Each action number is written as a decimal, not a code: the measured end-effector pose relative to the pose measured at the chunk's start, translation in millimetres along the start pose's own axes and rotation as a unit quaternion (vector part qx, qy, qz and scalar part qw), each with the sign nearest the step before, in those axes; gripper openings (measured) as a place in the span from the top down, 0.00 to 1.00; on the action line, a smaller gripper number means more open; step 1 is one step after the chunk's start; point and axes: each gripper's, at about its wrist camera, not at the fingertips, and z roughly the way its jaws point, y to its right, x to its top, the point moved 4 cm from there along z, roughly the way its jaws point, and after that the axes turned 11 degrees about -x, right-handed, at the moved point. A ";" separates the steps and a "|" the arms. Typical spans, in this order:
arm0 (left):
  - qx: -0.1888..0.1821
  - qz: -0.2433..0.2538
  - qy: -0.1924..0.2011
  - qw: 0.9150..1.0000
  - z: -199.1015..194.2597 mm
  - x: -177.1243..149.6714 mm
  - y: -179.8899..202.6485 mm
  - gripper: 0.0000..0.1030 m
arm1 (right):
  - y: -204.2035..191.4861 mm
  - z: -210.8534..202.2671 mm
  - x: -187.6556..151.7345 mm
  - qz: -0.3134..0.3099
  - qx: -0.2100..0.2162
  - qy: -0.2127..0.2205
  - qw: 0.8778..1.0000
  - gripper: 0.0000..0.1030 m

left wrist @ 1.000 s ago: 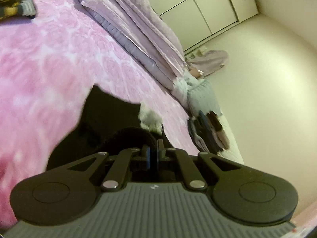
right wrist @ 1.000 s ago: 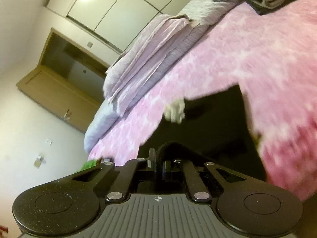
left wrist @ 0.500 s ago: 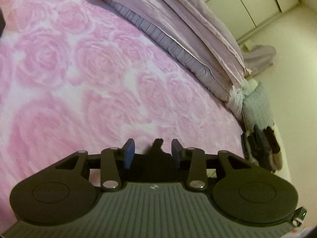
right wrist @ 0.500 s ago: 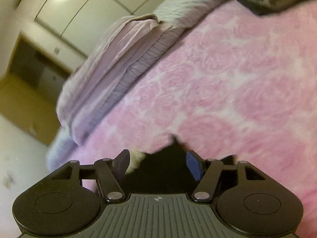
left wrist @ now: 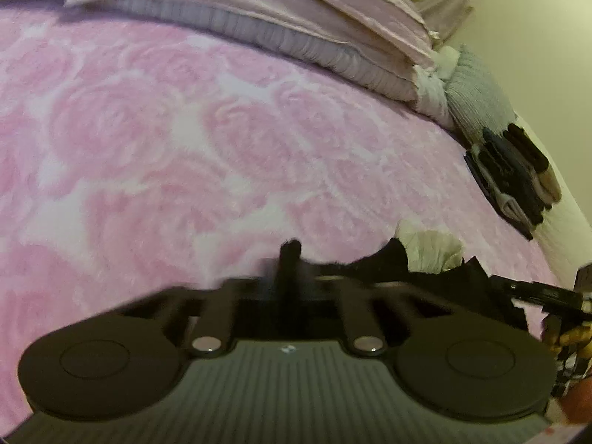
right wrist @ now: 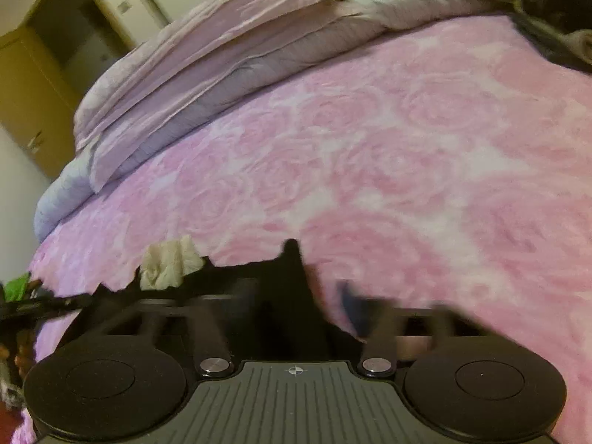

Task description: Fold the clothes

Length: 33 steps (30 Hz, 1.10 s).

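A black garment (left wrist: 436,288) lies on the pink rose blanket, with a white scrap of fabric (left wrist: 429,248) at its far edge. In the right wrist view the same black garment (right wrist: 285,296) and white scrap (right wrist: 168,262) show. My left gripper (left wrist: 288,285) is open, blurred, with a raised peak of the black cloth between its fingers. My right gripper (right wrist: 299,292) is open too; its blue pad (right wrist: 347,296) is smeared by motion. The cloth under both grippers is mostly hidden.
The pink blanket (left wrist: 185,129) covers the bed. A folded lilac quilt (left wrist: 296,18) lies along the far side. A stack of folded dark clothes (left wrist: 514,181) sits at the bed's right edge. A brown cupboard (right wrist: 44,85) stands beyond the bed.
A second ago both grippers were shut on the lifted black garment. They let go half a second ago and stay open, now low over the cloth lying on the blanket.
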 end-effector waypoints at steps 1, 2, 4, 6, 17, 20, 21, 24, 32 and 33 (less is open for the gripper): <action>0.006 0.018 0.008 1.000 -1.2 1.7 3.8 0.98 | -1.1 -3.9 1.8 -0.008 -0.014 0.011 1.000 1.00; 0.007 0.033 0.017 0.999 -2.8 3.9 7.7 0.98 | -1.2 -10.0 2.9 -0.010 -0.015 0.026 0.999 1.00; 0.011 0.053 0.045 0.998 -10.8 8.3 14.7 0.98 | 0.7 -26.7 5.3 -0.003 -0.004 0.058 0.998 1.00; 0.016 0.064 0.072 0.995 -15.9 14.0 19.0 0.98 | 6.2 -40.1 8.9 0.006 -0.011 0.085 0.996 1.00; 0.121 0.073 0.009 0.990 29.3 0.4 4.2 0.93 | 18.5 -13.6 -4.9 0.011 -0.137 0.021 0.990 0.65; 0.112 0.042 0.034 0.992 -17.2 -4.6 -1.1 0.76 | 29.1 -69.3 -14.9 0.043 -0.113 0.067 0.990 0.59; 0.109 0.035 0.044 0.992 -37.5 -10.2 -2.6 0.75 | 34.7 -93.4 -21.5 0.060 -0.107 0.080 0.989 0.57; 0.099 -0.017 0.063 0.993 -103.3 -40.4 -8.5 0.72 | 50.1 -158.9 -56.7 0.114 -0.092 0.102 0.984 0.51; 0.042 -0.191 0.099 0.976 -207.7 -154.1 0.0 0.65 | 51.1 -209.9 -191.8 0.261 -0.008 0.064 0.963 0.51; 0.029 -0.216 0.107 0.970 -211.8 -163.0 1.3 0.64 | 50.9 -209.2 -197.0 0.285 0.002 0.063 0.957 0.51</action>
